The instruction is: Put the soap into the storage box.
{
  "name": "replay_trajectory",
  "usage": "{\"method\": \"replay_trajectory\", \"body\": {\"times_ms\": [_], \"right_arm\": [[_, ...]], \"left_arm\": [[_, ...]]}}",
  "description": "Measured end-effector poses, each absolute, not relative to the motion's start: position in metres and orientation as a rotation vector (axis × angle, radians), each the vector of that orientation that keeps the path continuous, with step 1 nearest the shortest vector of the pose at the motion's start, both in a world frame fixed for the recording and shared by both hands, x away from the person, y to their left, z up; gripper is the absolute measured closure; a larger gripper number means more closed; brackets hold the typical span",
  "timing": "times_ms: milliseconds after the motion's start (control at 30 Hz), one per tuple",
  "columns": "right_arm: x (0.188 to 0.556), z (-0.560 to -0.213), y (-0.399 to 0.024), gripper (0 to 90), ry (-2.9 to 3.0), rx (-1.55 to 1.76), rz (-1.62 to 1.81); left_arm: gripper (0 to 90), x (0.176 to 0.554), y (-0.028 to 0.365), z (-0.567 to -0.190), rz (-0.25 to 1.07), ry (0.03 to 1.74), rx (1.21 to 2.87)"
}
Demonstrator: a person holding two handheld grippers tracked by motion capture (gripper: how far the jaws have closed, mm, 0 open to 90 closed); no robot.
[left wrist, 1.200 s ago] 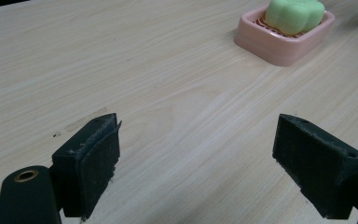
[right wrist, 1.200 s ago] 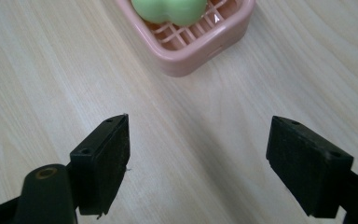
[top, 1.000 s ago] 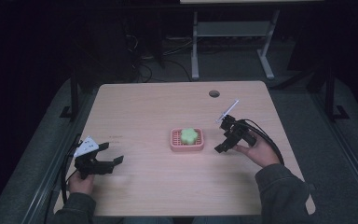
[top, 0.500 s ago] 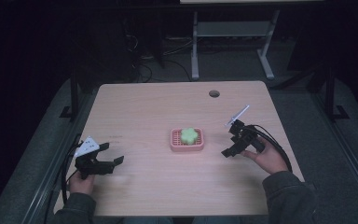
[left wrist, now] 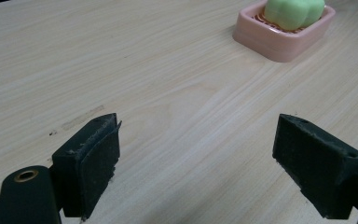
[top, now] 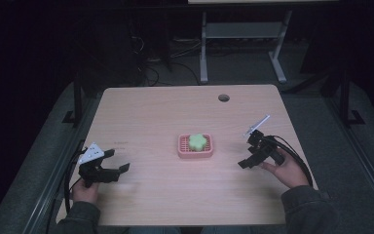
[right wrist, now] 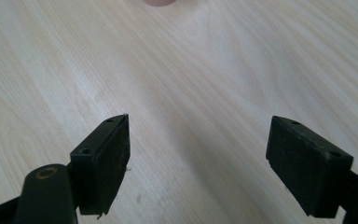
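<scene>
Grippers are both gaping wide, holding nothing. Left gripper [top: 113, 161] is hovering low over the worktop [top: 151, 112]; ahead to its right a pink dish [top: 195, 147] is carrying green soap [top: 199, 141]. Right gripper [top: 251, 152] is sitting just beyond the dish's other side.

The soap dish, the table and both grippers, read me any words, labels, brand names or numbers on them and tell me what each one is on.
No readable text.
Pink soap dish and green soap: no lettering shows.
Table: bare wood grain, plus a faint dark smudge in the high view, too small to tell whether it is writing.
Left gripper and right gripper: plain black, no marking.
</scene>
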State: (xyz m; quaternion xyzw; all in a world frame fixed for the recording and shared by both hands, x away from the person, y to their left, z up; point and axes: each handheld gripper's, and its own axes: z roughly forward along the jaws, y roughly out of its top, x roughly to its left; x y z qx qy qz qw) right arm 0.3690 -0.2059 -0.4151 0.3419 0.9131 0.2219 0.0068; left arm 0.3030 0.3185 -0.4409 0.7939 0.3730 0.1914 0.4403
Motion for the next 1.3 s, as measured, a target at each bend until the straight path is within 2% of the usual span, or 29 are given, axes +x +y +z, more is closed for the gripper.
{"method": "replay_trajectory", "body": {"times_ms": [1300], "right_arm": [[0.314,-0.437,-0.247,21.4,2.772,1.15,0.789]], "left_arm": [[14.4,0.303,0.317,-0.443,0.478,0.922,1.989]]}}
